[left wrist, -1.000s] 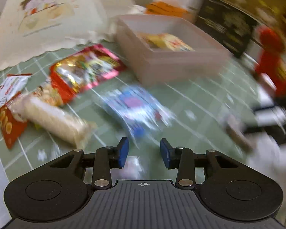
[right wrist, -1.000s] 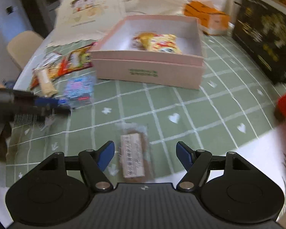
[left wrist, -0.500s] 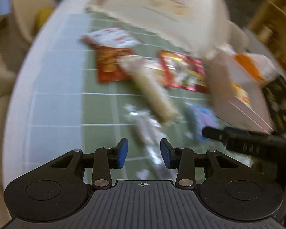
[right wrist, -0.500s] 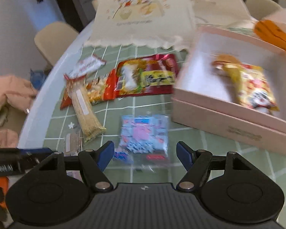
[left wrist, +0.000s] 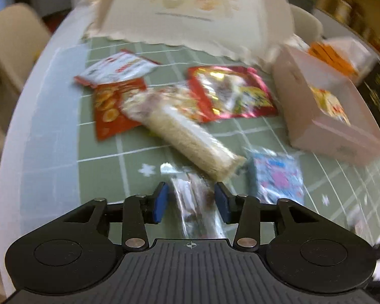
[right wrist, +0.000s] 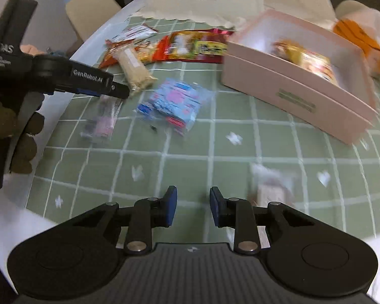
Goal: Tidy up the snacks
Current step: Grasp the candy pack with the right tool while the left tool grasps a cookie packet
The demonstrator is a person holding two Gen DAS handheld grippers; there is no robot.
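Blur softens snack prints. One pink box (right wrist: 299, 96) seen, one yellow packet inside. Left gripper (left wrist: 191, 204) open around clear wrapper (left wrist: 197, 207), untouched. Right gripper (right wrist: 193, 209) just narrowed, empty.

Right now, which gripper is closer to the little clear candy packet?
Left. The left gripper has the clear packet right between its fingers, though gripping is unclear. The right gripper hangs over bare green tablecloth, well away, with nothing between its fingers.

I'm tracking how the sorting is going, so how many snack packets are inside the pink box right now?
1: a yellow packet lying inside the pink box. The picture is blurred and the near wall may hide more.
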